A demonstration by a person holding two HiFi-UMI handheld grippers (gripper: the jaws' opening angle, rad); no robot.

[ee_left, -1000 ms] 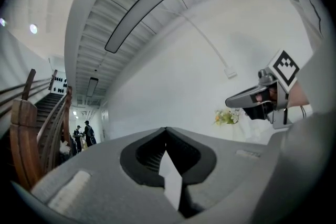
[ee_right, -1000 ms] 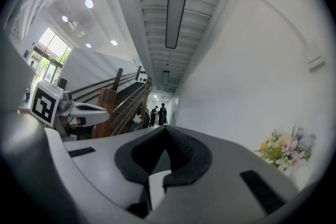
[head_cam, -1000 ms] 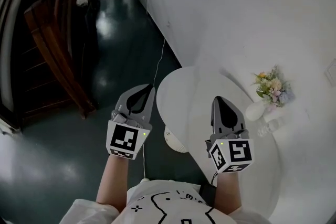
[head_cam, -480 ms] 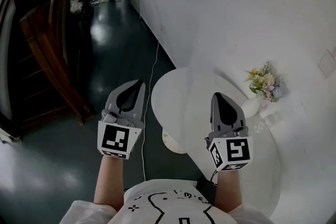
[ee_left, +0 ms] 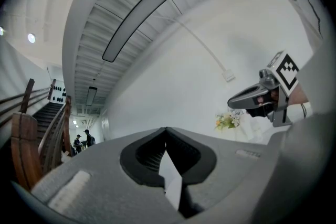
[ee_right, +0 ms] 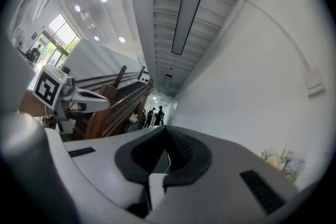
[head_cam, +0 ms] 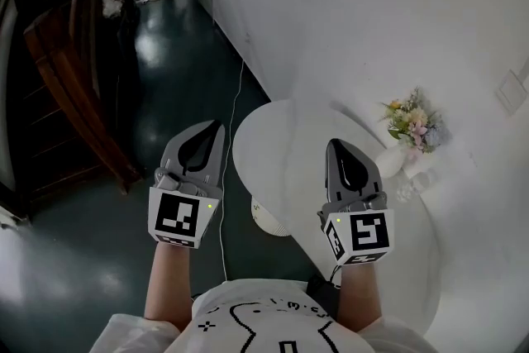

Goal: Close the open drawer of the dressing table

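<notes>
A: Drawer, where?
B: No view shows it. Bench (head_cam: 285, 157) lies just below right gripper (head_cam: 340, 149) jaws; left gripper (head_cam: 208, 132) hangs off its edge. Both jaws pressed together, empty. My guess: set to push, not grip.

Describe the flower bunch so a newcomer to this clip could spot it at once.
Start at the white dressing table. On its far right side, past the right gripper, stands a small flower bunch. Its pastel yellow, pink and blue are the only colour there.
</notes>
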